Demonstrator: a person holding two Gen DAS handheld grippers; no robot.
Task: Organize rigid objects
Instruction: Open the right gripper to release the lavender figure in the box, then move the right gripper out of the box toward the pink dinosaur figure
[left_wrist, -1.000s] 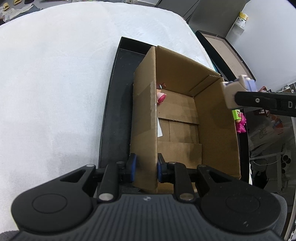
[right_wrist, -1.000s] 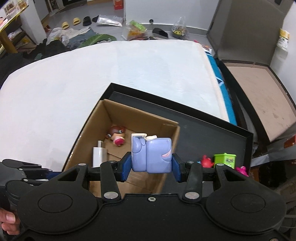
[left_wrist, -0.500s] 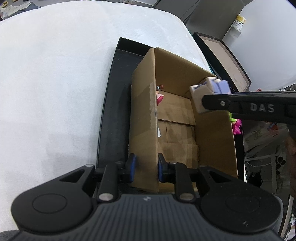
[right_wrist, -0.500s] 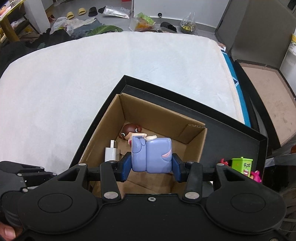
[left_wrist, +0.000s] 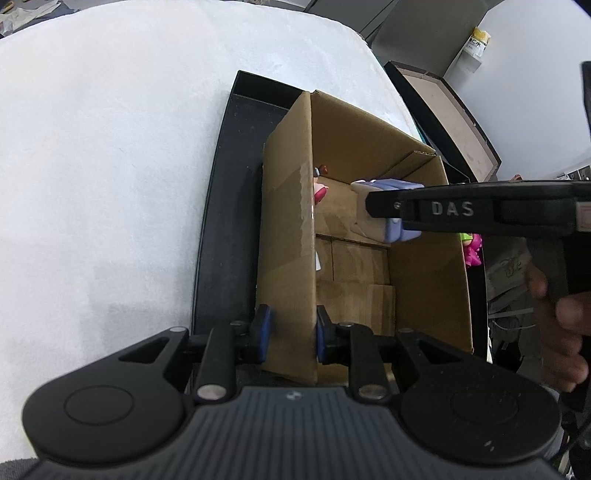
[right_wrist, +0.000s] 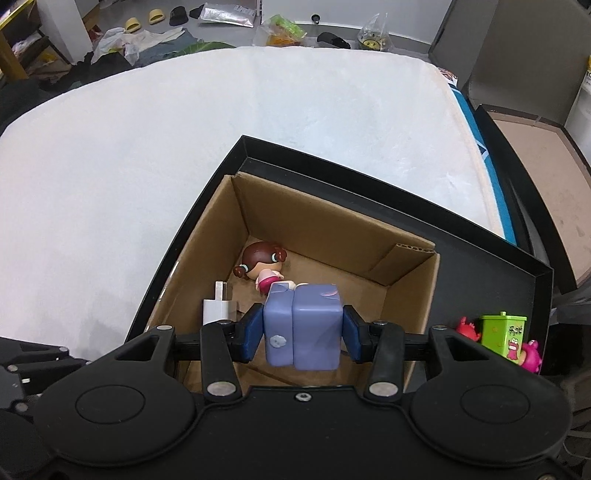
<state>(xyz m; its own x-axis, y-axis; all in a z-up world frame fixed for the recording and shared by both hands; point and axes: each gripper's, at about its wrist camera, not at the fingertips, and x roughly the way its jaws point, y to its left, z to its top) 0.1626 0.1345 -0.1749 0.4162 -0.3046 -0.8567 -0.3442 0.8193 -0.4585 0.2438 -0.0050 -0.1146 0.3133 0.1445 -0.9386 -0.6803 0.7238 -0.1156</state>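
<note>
An open cardboard box (left_wrist: 288, 206) (right_wrist: 332, 229) stands in a black tray (left_wrist: 221, 192) (right_wrist: 480, 280). My left gripper (left_wrist: 290, 338) is shut on the box's near left wall. My right gripper (right_wrist: 301, 334) is shut on a purple block toy (right_wrist: 301, 325) and holds it inside the box opening; the toy also shows in the left wrist view (left_wrist: 384, 206). A brown-haired doll (right_wrist: 260, 264) and a white charger plug (right_wrist: 218, 308) lie on the box floor.
A green bin toy (right_wrist: 504, 332) with red and pink figures (right_wrist: 530, 354) sits in the tray right of the box. The tray rests on a white cloth surface (right_wrist: 147, 147). Another brown-lined black case (right_wrist: 535, 177) stands to the right.
My right gripper has carried the purple block from the box's right rim leftward and down into the box opening. My left gripper has kept its hold on the wall.
</note>
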